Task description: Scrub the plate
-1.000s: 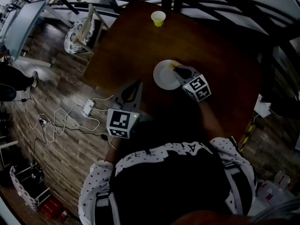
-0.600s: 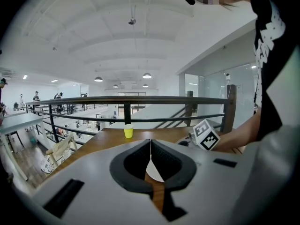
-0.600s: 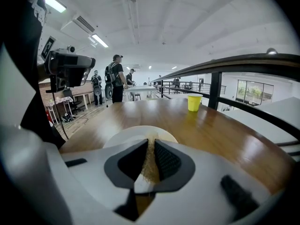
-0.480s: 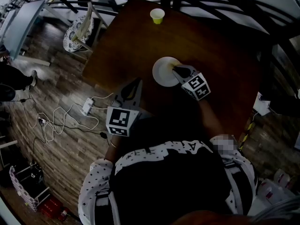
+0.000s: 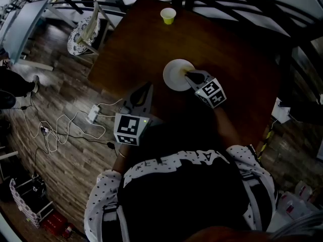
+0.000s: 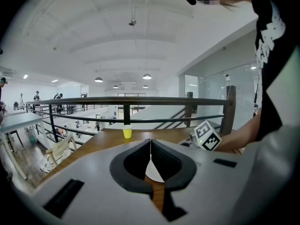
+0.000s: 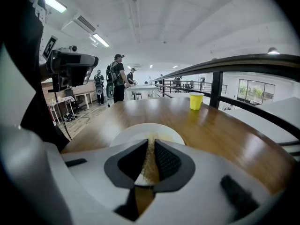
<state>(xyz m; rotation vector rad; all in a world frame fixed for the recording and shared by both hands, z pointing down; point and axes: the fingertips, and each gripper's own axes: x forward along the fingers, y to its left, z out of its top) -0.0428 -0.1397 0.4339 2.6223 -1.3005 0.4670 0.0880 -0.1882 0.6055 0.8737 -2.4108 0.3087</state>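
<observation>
White plate [image 5: 174, 73] sits slightly higher in frame than before; your right gripper [image 5: 189, 75] still clamps a tan scrubber [image 7: 149, 161] over it; your left gripper [image 5: 147, 87] stays closed, empty.

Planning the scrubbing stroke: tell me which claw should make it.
Right. The right claw is shut on a tan pad and sits over the white plate; the left claw is shut, empty and short of it.

White plate [image 5: 175, 74]; yellow cup [image 5: 168, 15]; brown wood-grain table [image 5: 237, 54]; scrubber [image 7: 149, 163] seemingly tan (speckled).
</observation>
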